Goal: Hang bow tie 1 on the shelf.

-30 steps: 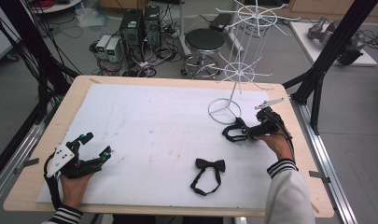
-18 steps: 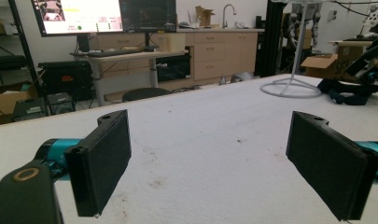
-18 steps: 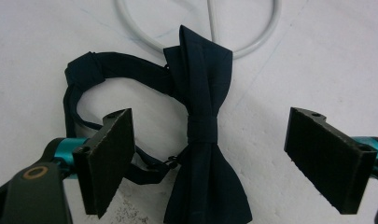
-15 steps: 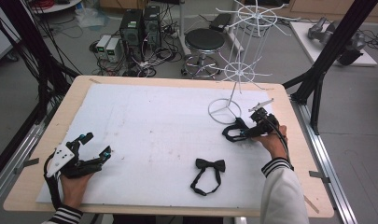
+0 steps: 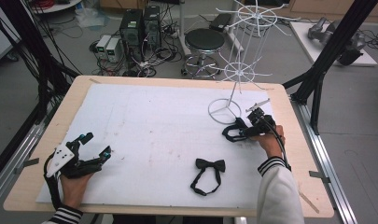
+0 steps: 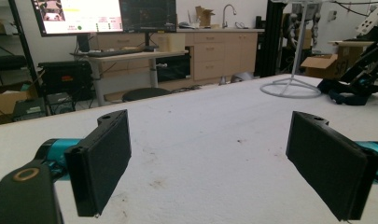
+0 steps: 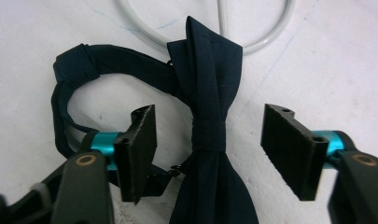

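Note:
A dark navy bow tie point(image 7: 207, 70) lies on the white mat beside the base ring point(image 7: 144, 28) of a white wire stand point(image 5: 238, 70). My right gripper point(image 7: 210, 116) hovers over it, one jaw on each side of the knot with a gap to both pads. The jaws have just been closing and do not press on the tie. In the high view that right gripper point(image 5: 240, 131) is at the right of the table, by the tie's strap point(image 5: 228, 136). A second black bow tie point(image 5: 207, 173) lies near the front edge. My left gripper point(image 5: 96, 143) rests open at the front left, holding nothing.
The white mat point(image 5: 154, 121) covers a wooden table point(image 5: 289, 100). The stand's base ring point(image 5: 225, 111) sits just behind the right gripper. Beyond the table are a stool point(image 5: 204, 42), computer boxes point(image 5: 140, 23) and black frame posts point(image 5: 326, 51).
The right gripper's jaws have narrowed around the navy bow tie's knot, and the hand shifted slightly. The left gripper has stayed put.

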Motion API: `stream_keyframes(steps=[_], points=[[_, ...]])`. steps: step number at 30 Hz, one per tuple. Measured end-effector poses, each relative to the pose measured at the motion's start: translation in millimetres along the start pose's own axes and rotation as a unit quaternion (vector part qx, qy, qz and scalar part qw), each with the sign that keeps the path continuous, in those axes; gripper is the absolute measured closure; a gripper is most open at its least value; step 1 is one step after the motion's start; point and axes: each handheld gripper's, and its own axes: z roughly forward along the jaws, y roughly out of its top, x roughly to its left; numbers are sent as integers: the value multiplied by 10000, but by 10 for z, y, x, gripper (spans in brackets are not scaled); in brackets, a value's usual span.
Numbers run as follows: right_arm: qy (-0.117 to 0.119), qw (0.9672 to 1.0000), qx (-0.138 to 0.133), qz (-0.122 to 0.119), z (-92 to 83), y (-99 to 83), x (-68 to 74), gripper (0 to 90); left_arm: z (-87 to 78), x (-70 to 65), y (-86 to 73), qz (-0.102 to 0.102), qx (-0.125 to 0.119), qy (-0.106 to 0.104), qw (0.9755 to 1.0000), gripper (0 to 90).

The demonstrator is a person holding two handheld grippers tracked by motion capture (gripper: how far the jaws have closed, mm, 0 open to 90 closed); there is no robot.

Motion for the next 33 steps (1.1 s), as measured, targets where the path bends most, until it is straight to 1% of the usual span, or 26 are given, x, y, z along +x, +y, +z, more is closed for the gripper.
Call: stream_keyframes(steps=[1, 5, 9, 11, 13, 14, 15, 16, 17, 20, 23, 25, 29, 30, 31, 33], points=[[0, 10000, 0, 0, 0, 0, 0, 366, 0, 0, 0, 0, 0, 0, 10000, 144], [14, 10000, 86, 47, 30, -7, -18, 443, 0, 1, 0, -2, 7, -3, 10000, 144], [-3, 9999, 118, 36, 35, -10, -26, 550, -1, 2, 0, -4, 6, -3, 10000, 144], [-20, 9998, 182, 60, 52, -14, -27, 579, -1, 2, 0, -5, 6, -3, 10000, 144], [-24, 9997, 233, 54, 71, -17, -22, 642, 0, 1, 0, -5, 5, -3, 10000, 144], [-34, 9997, 253, 24, 75, -14, -16, 694, -1, 2, 1, -6, 9, -7, 10000, 144], [-81, 9997, 240, -48, 78, -9, -8, 719, -1, 2, 0, -6, 4, -4, 10000, 144], [-118, 9995, 276, -23, 75, -1, 6, 731, -1, 2, 1, -5, 8, -5, 10000, 144], [-110, 9995, 284, -35, 78, 3, 12, 739, -1, 2, 0, -6, 9, -7, 10000, 144], [-101, 9995, 280, 40, 74, 1, 11, 749, 0, 1, -1, -7, -4, -1, 10000, 144], [-101, 9996, 245, -9, 56, -3, 1, 749, -1, 2, 0, -7, 0, -2, 10000, 144], [-79, 9997, 242, 18, 47, -5, 2, 749, 0, 1, 0, -8, -2, 0, 10000, 144], [-17, 10000, 50, 4, -8, -6, -2, 749, -1, 1, 0, -7, 0, 0, 10000, 144], [-27, 10000, 74, 29, -21, -5, 9, 748, -1, 1, 0, -6, 0, 1, 10000, 144], [-38, 10000, 66, -24, -28, -5, 9, 748, -1, 1, 0, -3, -1, 1, 10000, 144], [-22, 10000, 23, 4, -49, -8, 16, 748, -1, 1, 0, -6, -2, 1, 10000, 144]])
